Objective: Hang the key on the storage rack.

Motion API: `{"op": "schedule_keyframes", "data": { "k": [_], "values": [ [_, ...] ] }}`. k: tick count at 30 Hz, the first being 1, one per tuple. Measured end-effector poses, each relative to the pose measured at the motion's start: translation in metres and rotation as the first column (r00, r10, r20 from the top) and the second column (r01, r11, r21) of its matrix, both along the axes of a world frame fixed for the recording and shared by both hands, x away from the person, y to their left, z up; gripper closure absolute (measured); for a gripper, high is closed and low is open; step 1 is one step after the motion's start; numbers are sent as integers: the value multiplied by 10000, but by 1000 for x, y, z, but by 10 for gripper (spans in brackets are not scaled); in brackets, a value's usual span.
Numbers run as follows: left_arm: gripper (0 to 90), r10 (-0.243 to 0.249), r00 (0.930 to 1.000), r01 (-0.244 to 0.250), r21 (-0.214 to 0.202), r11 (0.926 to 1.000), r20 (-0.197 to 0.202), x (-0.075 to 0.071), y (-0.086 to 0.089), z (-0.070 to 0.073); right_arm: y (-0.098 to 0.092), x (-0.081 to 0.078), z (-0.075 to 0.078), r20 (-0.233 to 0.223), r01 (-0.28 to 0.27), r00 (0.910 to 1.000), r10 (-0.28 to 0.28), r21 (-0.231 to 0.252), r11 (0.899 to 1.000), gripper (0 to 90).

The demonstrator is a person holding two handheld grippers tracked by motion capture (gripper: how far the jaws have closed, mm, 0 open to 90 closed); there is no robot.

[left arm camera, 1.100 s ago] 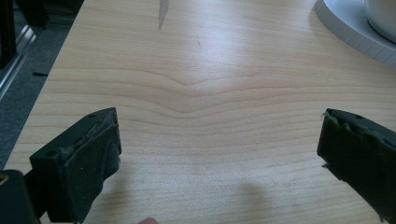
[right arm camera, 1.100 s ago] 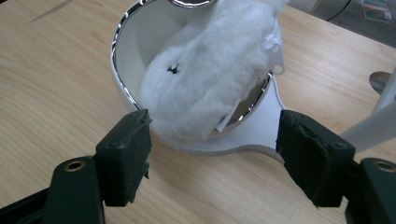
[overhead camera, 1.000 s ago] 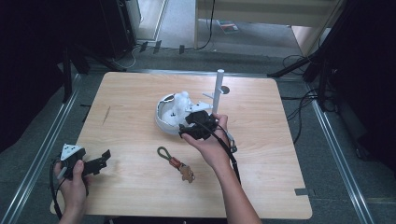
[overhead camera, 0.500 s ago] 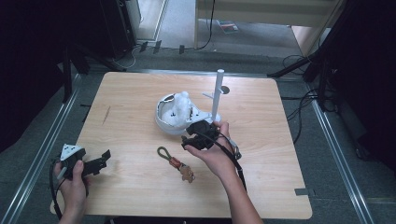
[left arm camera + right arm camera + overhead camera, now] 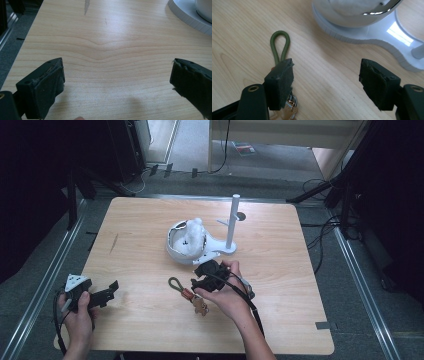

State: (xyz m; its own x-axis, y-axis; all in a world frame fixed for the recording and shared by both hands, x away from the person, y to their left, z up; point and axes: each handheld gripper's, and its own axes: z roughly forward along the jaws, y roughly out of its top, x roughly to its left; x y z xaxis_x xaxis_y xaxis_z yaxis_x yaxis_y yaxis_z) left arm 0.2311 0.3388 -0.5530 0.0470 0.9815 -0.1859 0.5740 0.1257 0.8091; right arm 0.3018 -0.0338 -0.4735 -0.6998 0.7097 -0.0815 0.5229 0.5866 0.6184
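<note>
The right gripper has dropped from the white stand toward the keychain at its seven o'clock, jaws apart and empty; light and floppy, it looks best pinched at the green cord loop; the left gripper is open too.

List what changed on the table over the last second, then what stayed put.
The right gripper came away from the white stand toward the person and down to the green cord keychain, jaws open, nothing between them, one jaw over the cord. Nothing was taken hold of or let go. The left gripper, the stand and the keychain stayed where they were.
</note>
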Motion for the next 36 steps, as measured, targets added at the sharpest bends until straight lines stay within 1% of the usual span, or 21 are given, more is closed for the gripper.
{"op": "schedule_keyframes", "data": {
  "k": [6, 9, 12, 15, 19, 20, 21, 23, 24, 29, 31, 33, 36],
  "values": [
    [4, -22, 10000, 22, -11, 10000, 15, 0, -1, 0, 5, -5, -7, -419, -458, 9981, 452, -138, 9989, 313],
    [4, -37, 10000, 37, 2, 10000, 2, 0, 0, 0, 7, -7, -9, -515, -540, 9973, 529, -191, 9984, 325],
    [4, -25, 10000, 25, -2, 10000, 3, 0, 0, 0, 9, -8, -10, -671, -664, 9956, 651, -175, 9976, 356],
    [4, -30, 10000, 30, 6, 10000, 6, 0, 0, 0, 12, -8, -12, -986, -806, 9920, 790, -125, 9967, 393],
    [4, -31, 10000, 31, -2, 10000, 3, 0, 0, 0, 16, -8, -16, -1318, -967, 9869, 925, -253, 9950, 437],
    [4, -40, 10000, 40, -1, 10000, 2, 0, 0, 0, 17, -7, -17, -1404, -1085, 9847, 1037, -268, 9937, 447],
    [4, -40, 10000, 40, 0, 10000, -1, 0, 0, 0, 18, -8, -18, -1517, -1057, 9833, 1003, -280, 9940, 455],
    [4, -41, 10000, 41, -2, 10000, 3, 0, 0, 0, 19, -7, -18, -1548, -1110, 9824, 1048, -322, 9933, 463],
    [4, -39, 10000, 39, -4, 10000, 0, 0, 0, 0, 21, -7, -20, -1682, -1069, 9807, 999, -332, 9937, 475],
    [4, -36, 10000, 36, -5, 10000, 1, 0, 0, 0, 26, -6, -23, -1875, -1191, 9761, 1102, -368, 9922, 502],
    [4, -36, 10000, 36, -3, 10000, 3, 0, 0, 0, 29, -5, -24, -2057, -1181, 9727, 1071, -422, 9921, 512],
    [4, -43, 10000, 43, -2, 10000, -2, 0, 0, 0, 31, -3, -24, -2151, -1305, 9696, 1166, -512, 9901, 519],
    [4, -33, 10000, 33, -10, 10000, -5, 0, 0, 0, 34, -2, -24, -2285, -1288, 9672, 1111, -643, 9896, 539]
  ]
}}
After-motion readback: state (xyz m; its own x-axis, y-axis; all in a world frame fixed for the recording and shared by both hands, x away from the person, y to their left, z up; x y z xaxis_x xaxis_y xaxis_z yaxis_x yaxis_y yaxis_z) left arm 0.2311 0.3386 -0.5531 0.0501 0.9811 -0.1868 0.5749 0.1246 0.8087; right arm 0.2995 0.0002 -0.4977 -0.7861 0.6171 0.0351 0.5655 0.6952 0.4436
